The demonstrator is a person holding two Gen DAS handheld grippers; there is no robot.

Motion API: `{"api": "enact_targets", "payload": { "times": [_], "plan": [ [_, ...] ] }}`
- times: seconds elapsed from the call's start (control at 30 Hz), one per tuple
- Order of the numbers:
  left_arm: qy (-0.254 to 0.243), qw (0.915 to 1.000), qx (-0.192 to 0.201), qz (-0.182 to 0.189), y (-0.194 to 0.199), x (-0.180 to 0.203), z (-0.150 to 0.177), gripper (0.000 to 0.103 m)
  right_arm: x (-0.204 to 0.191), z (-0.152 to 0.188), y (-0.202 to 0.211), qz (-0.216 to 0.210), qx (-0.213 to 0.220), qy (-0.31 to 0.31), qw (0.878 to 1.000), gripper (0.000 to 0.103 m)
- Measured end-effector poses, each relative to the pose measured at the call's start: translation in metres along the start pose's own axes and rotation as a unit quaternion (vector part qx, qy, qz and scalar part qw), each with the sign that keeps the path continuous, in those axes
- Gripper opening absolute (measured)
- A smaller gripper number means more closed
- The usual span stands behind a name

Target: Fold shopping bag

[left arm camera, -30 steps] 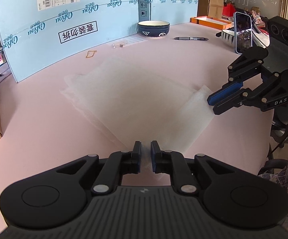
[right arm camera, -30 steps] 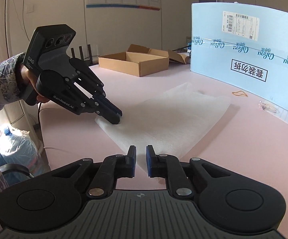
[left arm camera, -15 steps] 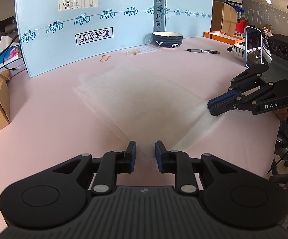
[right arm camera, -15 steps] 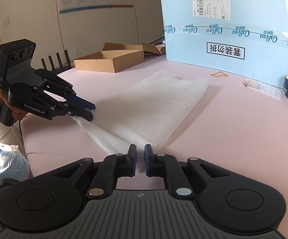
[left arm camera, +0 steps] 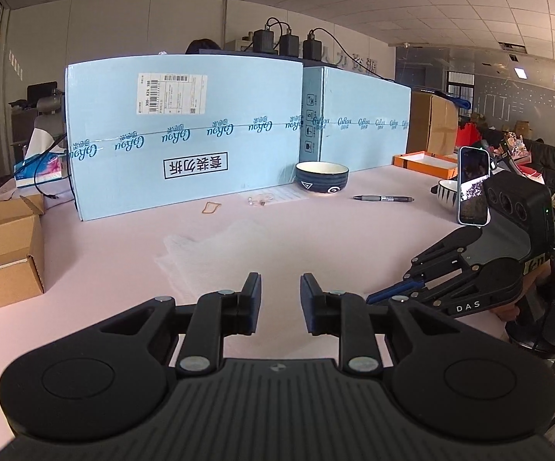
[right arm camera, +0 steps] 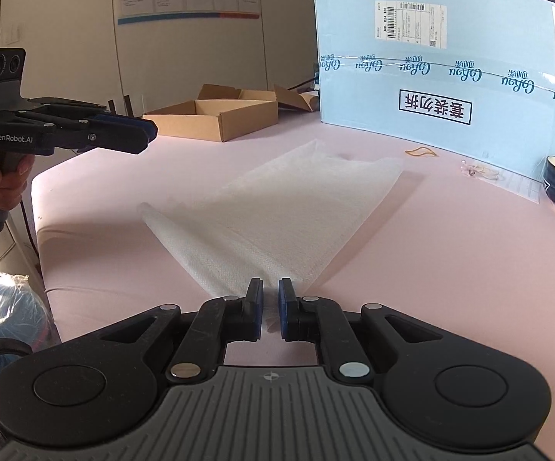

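So we're at a pink table [left arm camera: 316, 230] in an office, big light-blue carton [left arm camera: 185, 142] standing along the back, a dark bowl [left arm camera: 321, 181] and a pen [left arm camera: 383, 198] off to the side

Left wrist view: the left gripper [left arm camera: 280, 299] sits up off the table with its jaws clearly apart and nothing between them. Past it we can just make out the far end of the white shopping bag [left arm camera: 216, 249], pale and washed out against the pink. The right gripper [left arm camera: 387, 292] shows from the side down by the table edge; from here we can't tell what it's got

Right wrist view: way clearer. The bag [right arm camera: 289, 215] lies flat with its handles pointing at the carton, one long side turned over on itself into a narrow strip. The right gripper [right arm camera: 270, 299] has its jaws nearly together, and the bag's near corner runs right in between them, so we read that as a pinch on the fabric. The left gripper [right arm camera: 139, 134] hovers high on the left, holding nothing

What worries us: only one corner is held, and this stuff is thin and floppy. Any pull or lift from there could drag the whole bag across the table, or let the turned-over side flop open. That rubber band [right arm camera: 421, 151] near the handles could also get swept along
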State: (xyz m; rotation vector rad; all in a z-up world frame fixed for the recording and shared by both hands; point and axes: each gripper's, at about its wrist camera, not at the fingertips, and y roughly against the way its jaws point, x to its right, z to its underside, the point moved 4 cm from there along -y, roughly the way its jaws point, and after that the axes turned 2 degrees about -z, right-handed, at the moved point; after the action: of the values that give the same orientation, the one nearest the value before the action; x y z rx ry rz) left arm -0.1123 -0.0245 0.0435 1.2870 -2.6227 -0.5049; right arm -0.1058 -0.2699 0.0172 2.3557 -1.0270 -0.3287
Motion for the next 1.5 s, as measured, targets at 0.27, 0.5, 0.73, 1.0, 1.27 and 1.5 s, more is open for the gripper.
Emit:
{"api": "enact_targets", "payload": {
  "times": [0.27,0.5,0.73,1.0,1.27,1.5],
  "plan": [
    [-0.004,0.9972,-0.073,0.014,-0.046,0.008,0.027,0.02,-0.002,0.001,0.001,-0.001,0.002,-0.001,1.0,0.008],
    [-0.003,0.9945,-0.103,0.015,-0.042,-0.003,0.046,0.021,-0.002,0.001,0.002,-0.003,0.003,-0.003,1.0,0.008],
    [0.005,0.9941,-0.107,0.018,-0.042,-0.004,0.047,0.021,-0.002,0.0,0.002,0.002,0.003,-0.009,1.0,0.009],
    [0.014,0.9934,-0.111,0.026,-0.043,-0.008,0.046,0.021,-0.023,-0.002,0.001,0.055,-0.004,0.051,0.997,0.01],
    [0.012,0.9904,-0.131,0.042,-0.047,-0.011,0.041,0.021,-0.033,-0.009,0.02,0.067,0.005,0.086,0.994,0.01],
    [0.009,0.9874,-0.148,0.055,-0.05,-0.014,0.037,0.021,-0.071,0.007,0.021,0.124,-0.033,0.343,0.93,0.015]
  ]
}}
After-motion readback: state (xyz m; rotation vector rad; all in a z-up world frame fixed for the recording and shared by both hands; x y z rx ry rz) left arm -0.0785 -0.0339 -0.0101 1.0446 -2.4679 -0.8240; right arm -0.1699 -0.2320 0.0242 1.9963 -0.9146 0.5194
